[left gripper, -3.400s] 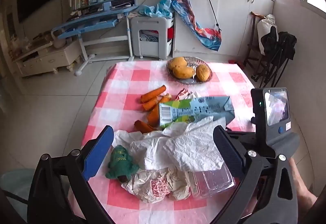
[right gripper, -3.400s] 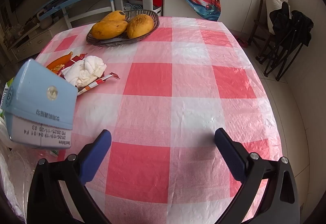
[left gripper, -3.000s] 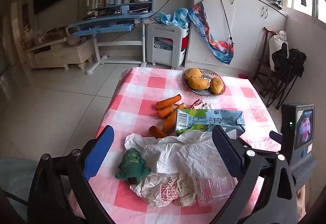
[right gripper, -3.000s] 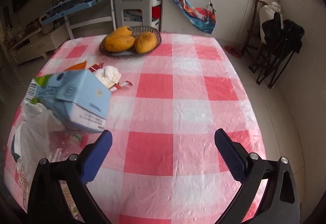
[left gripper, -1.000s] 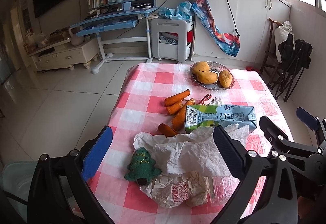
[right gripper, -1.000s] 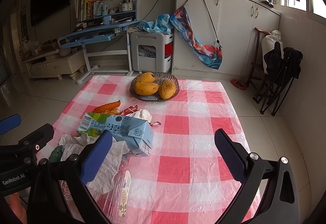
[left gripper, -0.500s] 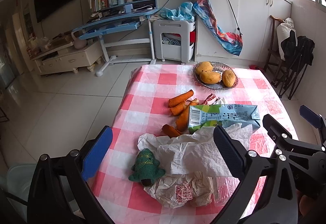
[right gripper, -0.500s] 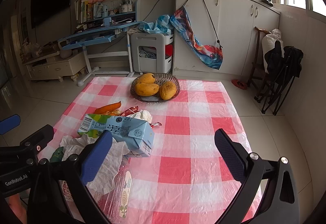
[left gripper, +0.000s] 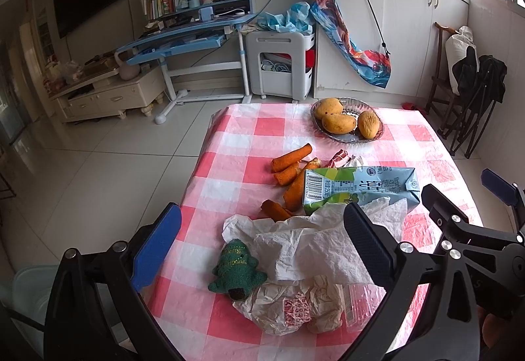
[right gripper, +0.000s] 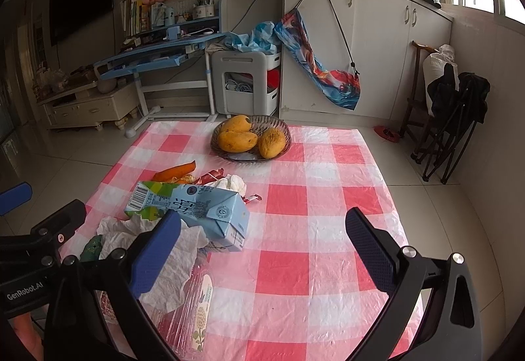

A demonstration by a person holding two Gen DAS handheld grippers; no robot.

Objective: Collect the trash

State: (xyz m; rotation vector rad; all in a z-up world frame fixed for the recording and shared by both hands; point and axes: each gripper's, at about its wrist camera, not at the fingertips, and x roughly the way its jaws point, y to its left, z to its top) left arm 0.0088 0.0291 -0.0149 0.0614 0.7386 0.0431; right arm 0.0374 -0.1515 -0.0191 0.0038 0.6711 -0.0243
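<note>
Both claws spread wide w/ nothing held, left claw [left gripper: 259,249], right claw [right gripper: 262,246], milk carton [right gripper: 193,207] on table.

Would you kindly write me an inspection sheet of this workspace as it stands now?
Surface: table with a red-and-white checked cover.
Job's things: milk carton lying on its side; crumpled paper; printed wrapper; clear plastic pack; small wrappers.
Clutter: carrot pieces; green knitted toy; bowl of mangoes.
Grippers: left tool and right tool both open, empty, above the table.
Cables: one runs up the wall behind the desk.
Surroundings: cabinets, folded chair, tiled floor.
</note>
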